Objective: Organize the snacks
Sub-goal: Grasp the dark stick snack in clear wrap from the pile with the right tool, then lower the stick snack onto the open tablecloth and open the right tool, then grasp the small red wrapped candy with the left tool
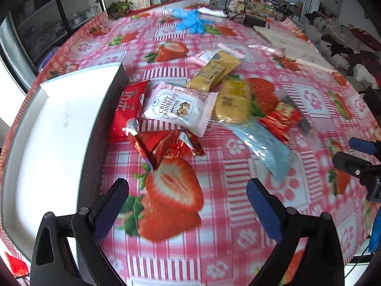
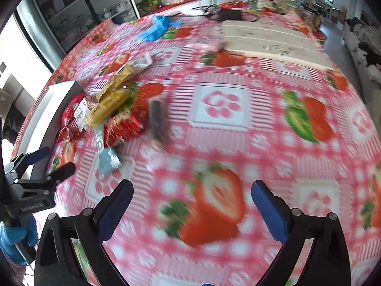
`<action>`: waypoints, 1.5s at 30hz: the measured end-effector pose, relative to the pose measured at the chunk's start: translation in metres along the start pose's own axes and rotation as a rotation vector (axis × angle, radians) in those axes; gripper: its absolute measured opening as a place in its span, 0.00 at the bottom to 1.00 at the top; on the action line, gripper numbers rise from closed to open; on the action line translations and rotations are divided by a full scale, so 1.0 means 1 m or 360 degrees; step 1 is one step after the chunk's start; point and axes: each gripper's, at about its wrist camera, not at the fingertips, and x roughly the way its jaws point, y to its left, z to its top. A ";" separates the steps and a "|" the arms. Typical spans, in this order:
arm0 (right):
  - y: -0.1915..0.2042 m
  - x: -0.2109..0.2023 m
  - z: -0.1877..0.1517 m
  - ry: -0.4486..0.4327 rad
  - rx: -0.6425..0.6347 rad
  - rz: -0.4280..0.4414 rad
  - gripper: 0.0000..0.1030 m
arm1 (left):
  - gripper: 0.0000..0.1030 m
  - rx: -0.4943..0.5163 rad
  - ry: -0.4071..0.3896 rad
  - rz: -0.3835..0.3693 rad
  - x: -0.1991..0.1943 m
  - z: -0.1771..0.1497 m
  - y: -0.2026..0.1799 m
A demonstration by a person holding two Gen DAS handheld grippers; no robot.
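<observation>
While snacks (image 1: 178, 104) lie beside the white box (image 1: 59, 124), both left tongs (image 1: 188, 205) and right tongs (image 2: 193, 205) gape wide, holding nothing.

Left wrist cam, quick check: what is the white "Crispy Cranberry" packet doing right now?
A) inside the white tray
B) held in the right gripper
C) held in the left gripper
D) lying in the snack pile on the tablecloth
D. The Crispy Cranberry packet lies among the other wrappers on the tablecloth, right of the white tray; the left gripper and right gripper are both open and empty.
</observation>
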 end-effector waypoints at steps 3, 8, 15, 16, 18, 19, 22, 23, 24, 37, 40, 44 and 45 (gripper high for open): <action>0.012 0.021 0.016 0.0035 -0.0001 -0.0014 0.97 | 0.99 -0.0015 0.0024 0.0008 0.014 0.003 0.002; 0.029 0.038 0.033 0.0028 -0.0115 -0.0178 0.55 | 1.00 -0.0086 0.0048 -0.0018 0.019 0.005 0.008; 0.025 0.031 0.027 0.0000 -0.0097 -0.0145 0.26 | 0.63 -0.0015 0.0030 -0.0040 0.009 0.009 -0.001; 0.022 0.028 0.023 0.0002 -0.0097 -0.0139 0.26 | 0.56 -0.0007 0.0019 -0.0048 0.006 0.008 -0.004; 0.017 0.022 0.015 0.0011 -0.0106 -0.0136 0.26 | 0.22 0.0013 0.0003 -0.0066 0.000 0.002 -0.012; 0.013 0.019 0.010 0.0018 -0.0111 -0.0139 0.26 | 0.16 0.0014 0.0002 -0.0073 -0.002 -0.001 -0.015; 0.001 0.008 -0.006 0.0030 -0.0102 -0.0137 0.26 | 0.14 -0.0006 -0.0001 -0.0127 -0.014 -0.022 -0.022; -0.004 0.003 -0.014 0.0038 -0.0095 -0.0139 0.26 | 0.14 -0.0010 0.0000 -0.0143 -0.018 -0.028 -0.023; -0.009 0.000 -0.020 0.0044 -0.0090 -0.0144 0.26 | 0.14 -0.0012 0.0001 -0.0164 -0.022 -0.034 -0.024; -0.043 -0.028 -0.051 -0.0024 0.0098 -0.0107 0.97 | 0.76 -0.0048 -0.0070 -0.0049 -0.045 -0.016 0.015; -0.048 -0.019 -0.047 -0.0005 0.0165 -0.0094 0.97 | 0.76 -0.0064 -0.0029 -0.0016 -0.031 -0.001 0.016; -0.051 -0.015 -0.048 -0.0003 0.0197 -0.0081 0.97 | 0.76 0.0047 -0.0093 0.0057 -0.021 0.018 0.001; -0.051 -0.015 -0.047 0.0000 0.0191 -0.0080 0.97 | 0.76 0.0146 -0.0088 0.0115 -0.014 0.024 -0.006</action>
